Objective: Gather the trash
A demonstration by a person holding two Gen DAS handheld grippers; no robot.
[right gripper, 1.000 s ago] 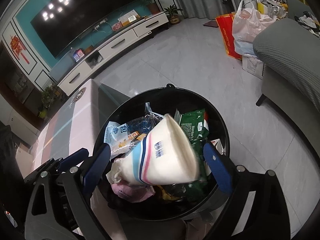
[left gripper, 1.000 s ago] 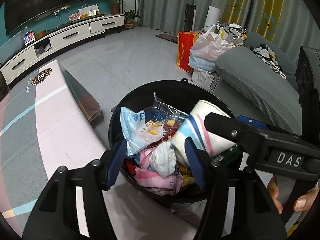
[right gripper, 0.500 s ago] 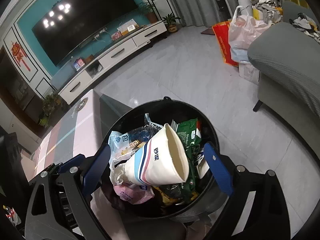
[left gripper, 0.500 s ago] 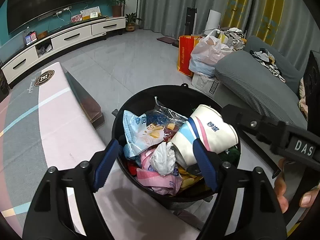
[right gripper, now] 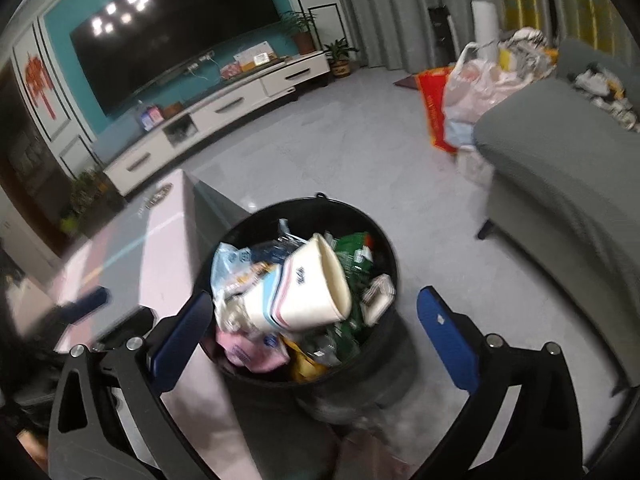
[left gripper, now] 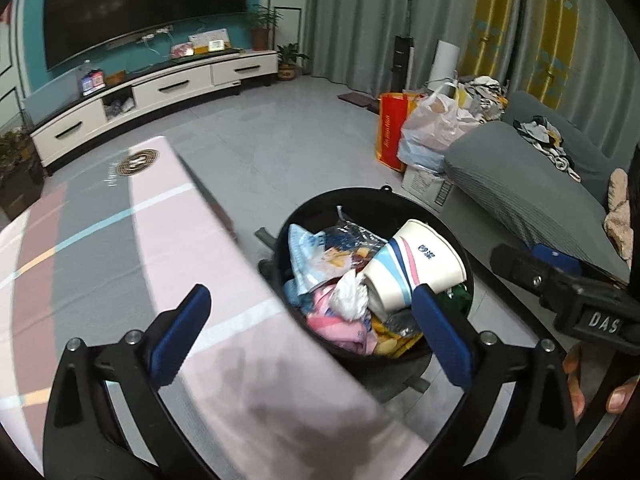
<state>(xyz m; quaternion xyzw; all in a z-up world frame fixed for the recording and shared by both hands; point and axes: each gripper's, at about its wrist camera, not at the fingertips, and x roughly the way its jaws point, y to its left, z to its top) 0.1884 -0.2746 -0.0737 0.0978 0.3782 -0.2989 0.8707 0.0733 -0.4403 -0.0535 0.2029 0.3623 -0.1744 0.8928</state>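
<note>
A black round trash bin [left gripper: 356, 200] [right gripper: 384, 236] stands on the floor beside the table, full of wrappers and tissue. A white paper cup with blue and pink stripes [left gripper: 416, 268] [right gripper: 304, 292] lies on its side on top of the trash. My left gripper [left gripper: 312, 332] is open and empty, above the table edge and the bin's near rim. My right gripper [right gripper: 316, 336] is open and empty, above and short of the bin. The right gripper also shows in the left wrist view [left gripper: 560, 280], to the right of the bin.
A table with a pink and grey striped cloth [left gripper: 120, 248] [right gripper: 132, 248] lies left of the bin. A grey sofa [left gripper: 528, 184] [right gripper: 560, 168] stands to the right. Bags [left gripper: 424, 132] sit on the floor behind it. A TV cabinet [left gripper: 160, 92] lines the far wall.
The right gripper has let go of the paper cup, which now lies on the trash. Both grippers have pulled back from the bin, and the left one has opened wider.
</note>
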